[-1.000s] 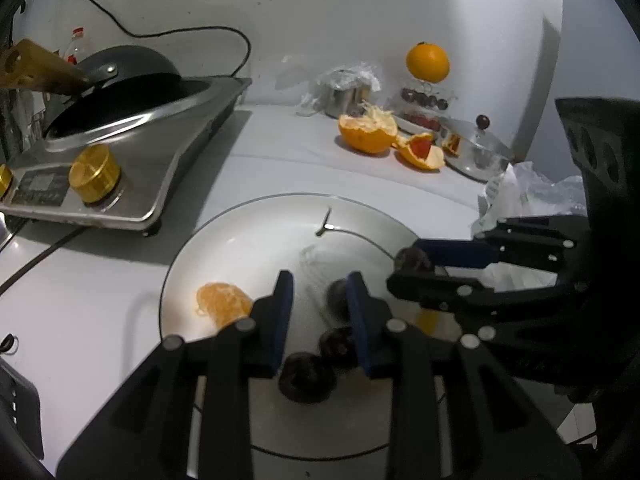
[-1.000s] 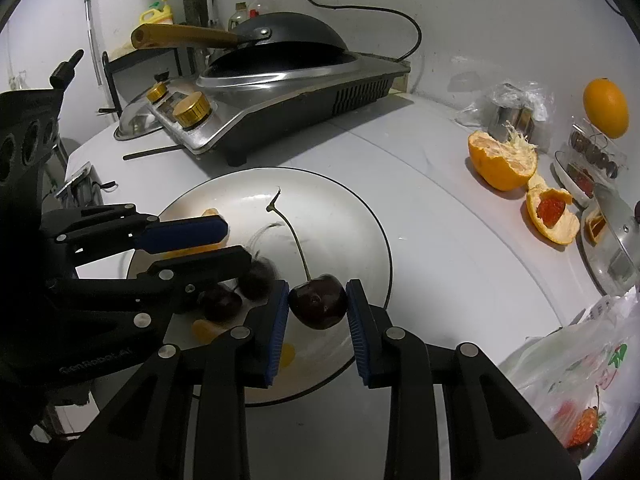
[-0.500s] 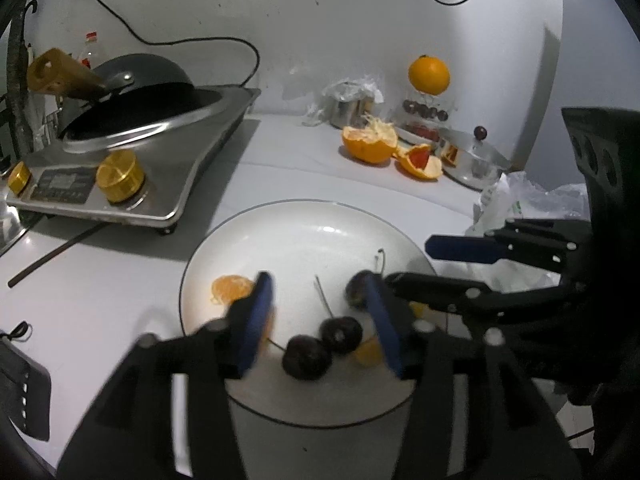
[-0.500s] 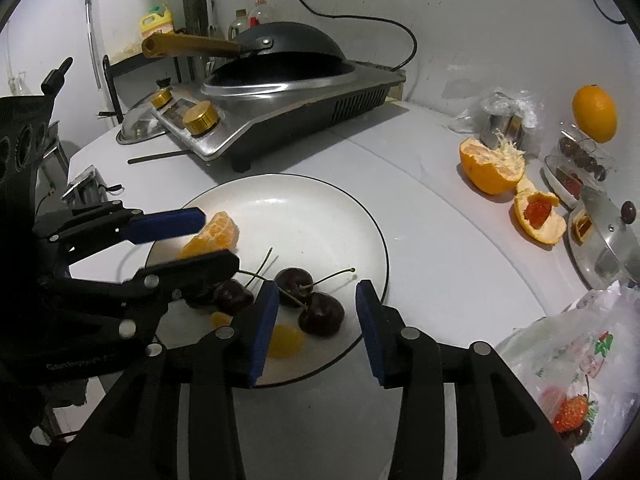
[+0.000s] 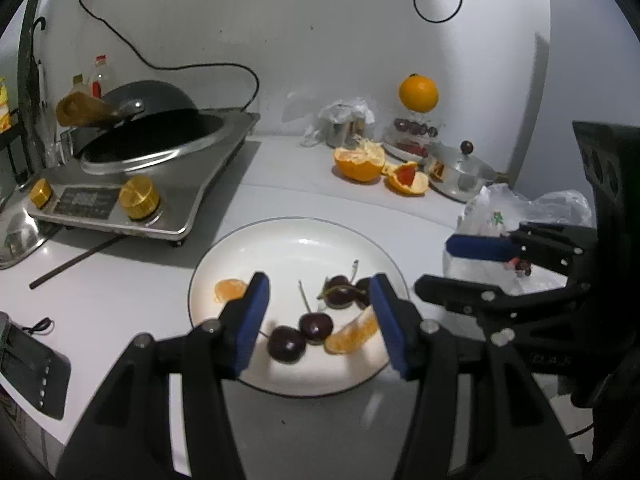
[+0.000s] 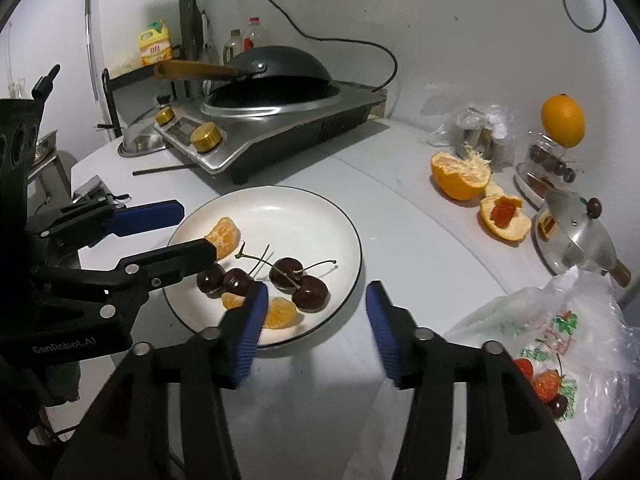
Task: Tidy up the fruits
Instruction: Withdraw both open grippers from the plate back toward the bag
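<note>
Both wrist views look steeply down, close above the worktop [image 5: 128, 292]; the left faces rightward, the right leftward, sharing the white plate [image 5: 304, 236] [image 6: 304, 208].

Four dark cherries [image 6: 298, 282] with thin stems are clustered at the lower middle of a white plate [image 6: 320, 208], which is set on the tabletop at frame centre. Orange segments [image 6: 224, 236] are seen at the plate's left edge and lower rim [image 6: 280, 312].

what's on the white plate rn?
On the white plate: four dark cherries with stems and three orange segments. The left claw's finger hides part of one cherry and one segment.
</note>
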Demonstrator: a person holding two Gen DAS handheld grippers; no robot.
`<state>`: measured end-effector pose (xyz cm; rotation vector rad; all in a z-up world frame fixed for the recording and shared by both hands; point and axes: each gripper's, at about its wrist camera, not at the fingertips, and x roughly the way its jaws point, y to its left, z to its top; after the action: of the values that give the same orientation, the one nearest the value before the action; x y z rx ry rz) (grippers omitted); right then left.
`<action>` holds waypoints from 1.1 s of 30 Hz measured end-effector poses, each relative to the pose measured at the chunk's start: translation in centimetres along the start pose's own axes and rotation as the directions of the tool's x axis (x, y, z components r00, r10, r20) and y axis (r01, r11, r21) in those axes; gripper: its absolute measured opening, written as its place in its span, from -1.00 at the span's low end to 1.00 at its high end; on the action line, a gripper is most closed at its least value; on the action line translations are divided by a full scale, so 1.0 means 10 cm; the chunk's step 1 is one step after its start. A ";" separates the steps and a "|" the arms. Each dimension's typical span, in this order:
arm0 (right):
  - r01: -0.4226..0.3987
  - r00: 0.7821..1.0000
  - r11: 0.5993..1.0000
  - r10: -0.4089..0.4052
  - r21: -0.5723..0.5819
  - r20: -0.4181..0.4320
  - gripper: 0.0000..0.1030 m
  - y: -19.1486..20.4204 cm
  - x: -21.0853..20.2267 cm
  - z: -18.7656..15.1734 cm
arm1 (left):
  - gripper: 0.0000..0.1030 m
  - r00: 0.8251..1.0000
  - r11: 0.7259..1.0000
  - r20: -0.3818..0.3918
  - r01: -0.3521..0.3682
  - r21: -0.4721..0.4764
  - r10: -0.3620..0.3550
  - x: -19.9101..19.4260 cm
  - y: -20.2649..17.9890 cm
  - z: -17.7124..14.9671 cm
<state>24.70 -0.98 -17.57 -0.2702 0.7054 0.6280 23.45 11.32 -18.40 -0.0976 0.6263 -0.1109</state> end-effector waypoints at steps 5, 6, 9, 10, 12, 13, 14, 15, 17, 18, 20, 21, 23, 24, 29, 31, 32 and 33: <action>0.009 1.000 1.000 -0.009 0.007 0.016 0.05 -0.03 -0.15 -0.06 | 0.06 1.000 1.000 0.010 -0.001 0.015 0.000 -0.12 -0.13 -0.01; 0.009 1.000 1.000 -0.009 0.009 0.019 0.05 -0.04 -0.18 -0.07 | 0.06 1.000 1.000 0.012 -0.001 0.018 0.000 -0.15 -0.16 -0.01; 0.012 0.999 1.000 -0.012 0.014 0.030 0.05 -0.06 -0.28 -0.11 | 0.06 1.000 1.000 0.018 0.000 0.026 -0.001 -0.21 -0.25 -0.01; 0.012 0.999 1.000 -0.013 0.016 0.034 0.06 -0.07 -0.30 -0.12 | 0.06 1.000 1.000 0.020 0.001 0.029 -0.001 -0.23 -0.28 -0.01; 0.016 0.999 1.000 -0.017 0.019 0.041 0.06 -0.10 -0.38 -0.15 | 0.08 1.000 0.999 0.023 0.001 0.036 -0.002 -0.26 -0.34 -0.02; 0.016 0.999 1.000 -0.017 0.021 0.045 0.06 -0.11 -0.41 -0.17 | 0.14 1.000 0.999 0.022 0.001 0.040 -0.002 -0.27 -0.38 -0.02; 0.016 0.999 1.000 -0.017 0.026 0.049 0.06 -0.13 -0.44 -0.19 | 0.31 1.000 0.999 0.022 0.000 0.042 -0.001 -0.29 -0.41 -0.02; 0.017 0.998 0.999 -0.018 0.029 0.054 0.06 -0.15 -0.47 -0.21 | 0.39 1.000 0.999 0.024 0.000 0.043 -0.001 -0.30 -0.44 -0.02; 0.016 0.998 0.999 -0.018 0.037 0.063 0.06 -0.19 -0.53 -0.25 | 0.46 1.000 0.999 0.029 -0.003 0.045 0.002 -0.35 -0.50 -0.02; 0.016 0.998 0.999 -0.018 0.040 0.065 0.06 -0.21 -0.55 -0.27 | 0.46 1.000 0.999 0.030 -0.005 0.048 0.004 -0.36 -0.53 -0.02; 0.014 0.997 0.999 -0.017 0.043 0.071 0.06 -0.26 -0.61 -0.31 | 0.46 0.999 0.998 0.032 -0.011 0.056 0.009 -0.39 -0.61 -0.02; 0.014 0.997 0.999 -0.017 0.044 0.073 0.06 -0.28 -0.63 -0.33 | 0.46 0.999 0.998 0.031 -0.012 0.057 0.010 -0.39 -0.63 -0.02; 0.016 0.997 0.999 -0.020 0.047 0.078 0.06 -0.33 -0.68 -0.38 | 0.46 1.000 0.998 0.028 -0.013 0.062 0.011 -0.40 -0.72 -0.03; 0.018 0.997 0.999 -0.021 0.049 0.080 0.06 -0.35 -0.71 -0.40 | 0.46 1.000 0.998 0.026 -0.013 0.065 0.011 -0.40 -0.74 -0.03; 0.025 0.995 0.998 -0.030 0.056 0.091 0.06 -0.50 -0.84 -0.48 | 0.46 1.000 0.997 0.024 -0.010 0.080 0.008 -0.41 -0.95 -0.03; 0.030 0.995 0.998 -0.036 0.061 0.094 0.06 -0.55 -0.88 -0.51 | 0.46 1.000 0.996 0.024 -0.009 0.086 0.007 -0.40 -1.02 -0.02; 0.031 0.995 0.997 -0.038 0.065 0.096 0.06 -0.59 -0.91 -0.53 | 0.46 1.000 0.996 0.024 -0.008 0.089 0.005 -0.40 -1.06 -0.02; 0.033 0.994 0.997 -0.040 0.069 0.098 0.06 -0.62 -0.93 -0.55 | 0.46 1.000 0.996 0.024 -0.007 0.091 0.005 -0.39 -1.09 -0.01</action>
<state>20.22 -12.31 -15.18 -0.1879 0.6234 0.5782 19.41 1.10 -14.86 -0.0094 0.5965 -0.1322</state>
